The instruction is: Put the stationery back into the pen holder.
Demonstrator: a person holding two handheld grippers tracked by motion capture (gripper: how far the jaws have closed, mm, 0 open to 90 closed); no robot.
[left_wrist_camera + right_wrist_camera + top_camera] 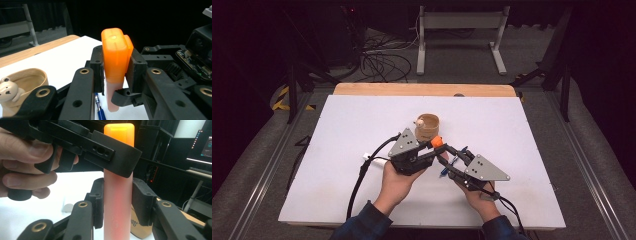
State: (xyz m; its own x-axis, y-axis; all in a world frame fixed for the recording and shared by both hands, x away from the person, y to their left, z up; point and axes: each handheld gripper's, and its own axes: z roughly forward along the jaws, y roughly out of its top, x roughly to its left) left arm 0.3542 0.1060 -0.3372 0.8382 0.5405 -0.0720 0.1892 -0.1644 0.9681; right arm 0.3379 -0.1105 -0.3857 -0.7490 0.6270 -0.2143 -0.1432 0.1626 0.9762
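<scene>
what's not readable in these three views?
- Marker lower end: cut off by the bottom edge in the right gripper view; too small in the high view.
- Printing on the wooden cup in the right gripper view: mostly hidden behind the marker and the right tool.
- Blue pen: mostly hidden by the left tool in the left gripper view.
- Cup's inside: too small in the high view.

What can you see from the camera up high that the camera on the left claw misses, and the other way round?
The high view alone takes in the whole white table, both hands, the right claw and the floor cables beyond. The left claw view alone shows up close how its two black jaws pinch the orange cap of a pale pink marker, with a bear figure on the wooden cup's rim. Both share the marker, the wooden cup and a blue pen.
</scene>
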